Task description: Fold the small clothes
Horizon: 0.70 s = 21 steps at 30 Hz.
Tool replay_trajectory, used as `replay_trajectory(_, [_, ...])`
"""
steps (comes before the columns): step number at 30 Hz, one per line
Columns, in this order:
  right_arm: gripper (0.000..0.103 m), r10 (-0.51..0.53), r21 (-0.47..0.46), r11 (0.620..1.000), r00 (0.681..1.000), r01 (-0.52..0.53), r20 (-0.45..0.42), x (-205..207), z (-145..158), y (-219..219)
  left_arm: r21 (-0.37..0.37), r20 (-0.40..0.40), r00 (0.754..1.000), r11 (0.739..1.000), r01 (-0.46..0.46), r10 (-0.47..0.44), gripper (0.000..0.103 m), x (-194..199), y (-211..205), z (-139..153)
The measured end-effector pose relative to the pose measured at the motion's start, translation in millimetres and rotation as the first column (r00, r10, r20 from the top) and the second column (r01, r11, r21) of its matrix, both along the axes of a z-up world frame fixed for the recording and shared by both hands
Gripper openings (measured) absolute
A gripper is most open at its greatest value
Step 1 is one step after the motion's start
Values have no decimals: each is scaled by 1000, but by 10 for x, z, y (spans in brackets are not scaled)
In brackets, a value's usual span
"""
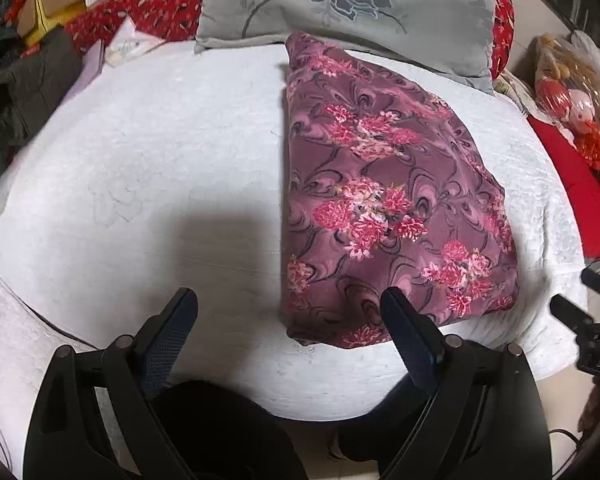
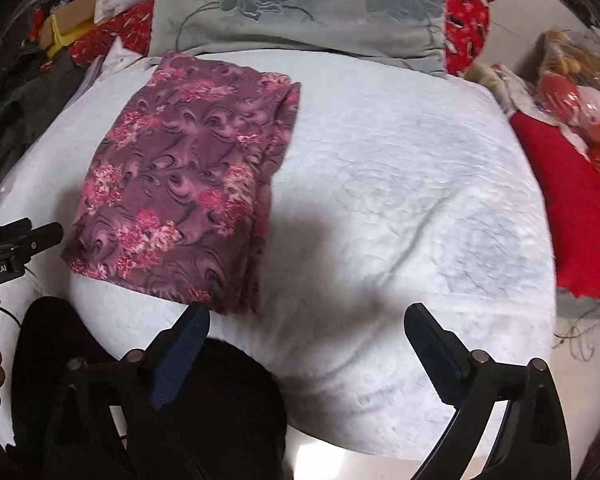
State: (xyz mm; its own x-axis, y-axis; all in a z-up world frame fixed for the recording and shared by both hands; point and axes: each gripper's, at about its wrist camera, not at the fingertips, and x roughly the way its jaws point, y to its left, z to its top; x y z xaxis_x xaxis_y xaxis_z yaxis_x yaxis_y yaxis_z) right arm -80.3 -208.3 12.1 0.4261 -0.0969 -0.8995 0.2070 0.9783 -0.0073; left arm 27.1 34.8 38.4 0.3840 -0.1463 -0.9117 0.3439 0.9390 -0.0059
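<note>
My jaws stand spread on both sides and grip nothing: the left gripper point(image 1: 288, 336) hangs above the near edge of the bed point(image 1: 140, 152), its right finger over the near edge of the folded floral garment point(image 1: 380, 200), while the right gripper point(image 2: 306, 344) hangs over bare white cover to the right of the cloth point(image 2: 184, 184). The garment lies flat on the white bed cover as a neat rectangle, layered edges stacked along its right side, running from the near edge toward the grey flowered pillow point(image 1: 348, 4) at the far edge. I judge this fold done or nearly so. The risk from here is in any further touch: the cloth looks thin and slippery, so a jaw that catches only the top layer could peel the stack open, and a drag across the soft quilted cover could skew the layers or bunch the cover beneath. Clutter lines the left edge point(image 1: 40, 72) and red cloth point(image 2: 572, 208) the right, leaving little spare room
</note>
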Motion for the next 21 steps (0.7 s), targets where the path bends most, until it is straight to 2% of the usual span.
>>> replay_trajectory(5, [99,0,-20,1000,998,2,68,-125,139,84,13,45,999,1000,18,-18,94,-71,-4,59])
replay_trajectory(10, [99,7,-32,999,997,-4,79,-121,182,161,13,71,997,999,33,-33,94,-158,-13,123])
replay_trajectory(21, [101,30,-54,998,991,-23,132,-117,289,252,18,65,998,999,26,-27,94,-192,-1,146])
